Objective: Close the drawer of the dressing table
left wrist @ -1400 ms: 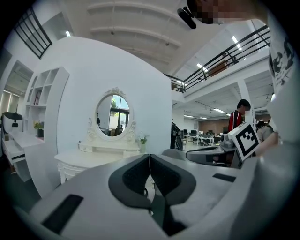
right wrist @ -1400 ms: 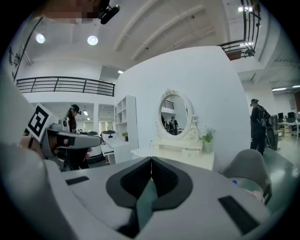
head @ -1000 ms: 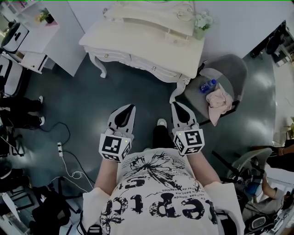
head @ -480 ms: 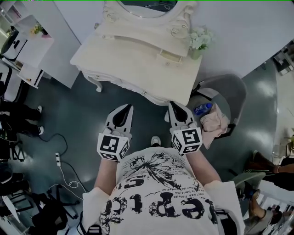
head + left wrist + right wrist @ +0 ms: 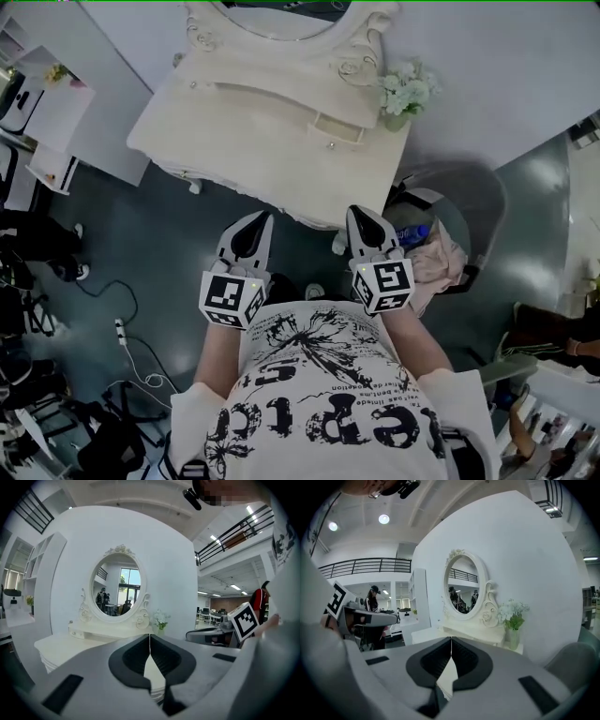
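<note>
Standing at the table (image 5: 234,131), the person holds 2 grippers side by side, and by my reading none of the closing work has been done yet. The left gripper (image 5: 262,216) has its jaws pressed together with nothing between them. The right gripper (image 5: 357,210) is the same, tips meeting and empty. Both point at the front edge of the table, which lies just ahead of the tips and is not touched.

The drawer (image 5: 339,129) that seems to need closing is the small one in the raised tier under the mirror (image 5: 119,590). It sits ahead of the right gripper, slightly to its left, and appears to jut forward from the tier, with its knob (image 5: 330,145) facing the person. The flowers (image 5: 401,89) stand beyond and to the right of it. Any drawers under the tabletop are hidden from this angle.

What is left is the whole job: reaching over the tabletop, setting closed tips against the drawer front, and pushing it flush. The right gripper looks better placed for this.
</note>
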`<state>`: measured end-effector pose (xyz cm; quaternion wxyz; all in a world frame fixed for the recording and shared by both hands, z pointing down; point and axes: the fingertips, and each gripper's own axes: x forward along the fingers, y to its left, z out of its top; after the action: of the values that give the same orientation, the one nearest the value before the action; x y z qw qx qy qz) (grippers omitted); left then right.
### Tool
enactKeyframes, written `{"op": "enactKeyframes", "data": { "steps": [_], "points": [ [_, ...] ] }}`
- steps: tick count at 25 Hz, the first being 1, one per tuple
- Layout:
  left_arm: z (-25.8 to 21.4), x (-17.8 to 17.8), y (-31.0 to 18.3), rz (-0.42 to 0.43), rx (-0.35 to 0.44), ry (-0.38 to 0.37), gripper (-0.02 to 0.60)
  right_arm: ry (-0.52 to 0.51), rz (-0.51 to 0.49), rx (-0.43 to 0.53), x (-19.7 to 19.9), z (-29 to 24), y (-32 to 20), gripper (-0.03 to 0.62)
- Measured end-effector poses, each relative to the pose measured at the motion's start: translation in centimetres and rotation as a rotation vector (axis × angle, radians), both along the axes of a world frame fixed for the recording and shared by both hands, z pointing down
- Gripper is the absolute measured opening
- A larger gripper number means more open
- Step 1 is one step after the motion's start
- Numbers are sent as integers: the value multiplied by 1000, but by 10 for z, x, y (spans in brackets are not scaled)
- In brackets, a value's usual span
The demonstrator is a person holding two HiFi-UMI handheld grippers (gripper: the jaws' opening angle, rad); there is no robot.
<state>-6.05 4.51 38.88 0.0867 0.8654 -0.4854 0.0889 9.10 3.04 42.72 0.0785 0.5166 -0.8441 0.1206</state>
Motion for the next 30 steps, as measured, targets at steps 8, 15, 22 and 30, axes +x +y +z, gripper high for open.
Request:
{"op": "enactKeyframes", "data": {
  "steps": [8, 15, 22, 30],
  "points": [
    [15, -2, -89, 129, -24, 7, 20, 13, 120, -34, -6, 20, -69, 17],
    [6, -7, -188, 333, -17, 15, 20, 12, 330, -46, -9, 20, -133, 17],
    [15, -15, -255, 493, -39, 7, 20, 2, 523, -66, -13, 34, -174, 17],
    [44, -15, -279, 584, -94, 16, 20, 10, 561, -154, -29, 76, -192, 18]
  ]
}}
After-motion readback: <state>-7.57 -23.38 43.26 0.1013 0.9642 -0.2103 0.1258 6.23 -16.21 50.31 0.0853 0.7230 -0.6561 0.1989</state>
